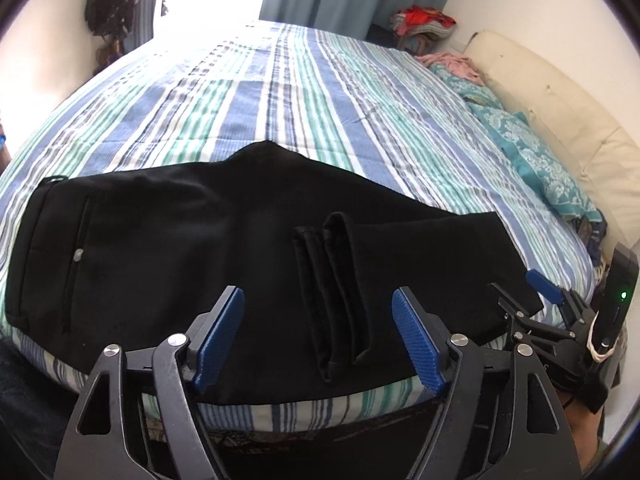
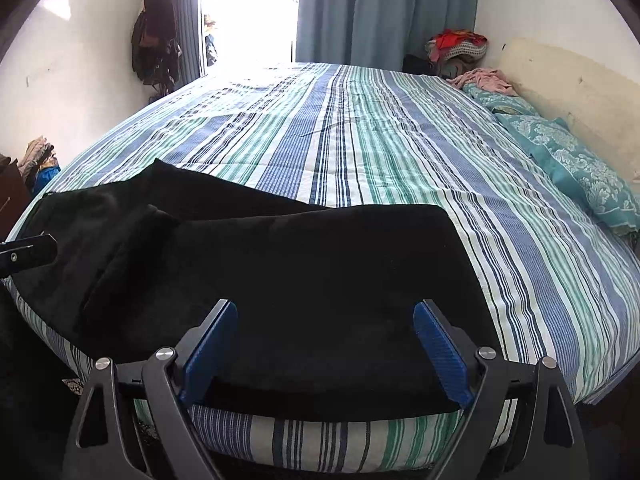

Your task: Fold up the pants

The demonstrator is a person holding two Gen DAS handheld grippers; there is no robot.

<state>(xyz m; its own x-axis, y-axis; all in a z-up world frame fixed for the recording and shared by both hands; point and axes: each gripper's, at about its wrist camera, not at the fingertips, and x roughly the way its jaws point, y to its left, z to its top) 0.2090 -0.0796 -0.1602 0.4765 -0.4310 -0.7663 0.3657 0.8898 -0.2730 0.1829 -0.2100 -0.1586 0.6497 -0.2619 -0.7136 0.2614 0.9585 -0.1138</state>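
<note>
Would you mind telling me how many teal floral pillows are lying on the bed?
2. One teal floral pillow lies near the bed's right edge; a second teal floral pillow lies beyond it, by the pink garment. Others may be hidden out of frame.

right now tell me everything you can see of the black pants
The black pants lie flat along the near edge of the striped bed, in a dark, matte woven-looking fabric. The waist end sits at left, showing a pocket slit with a small button. The leg cuffs are folded back over the middle. Neither open gripper grips them.
</note>
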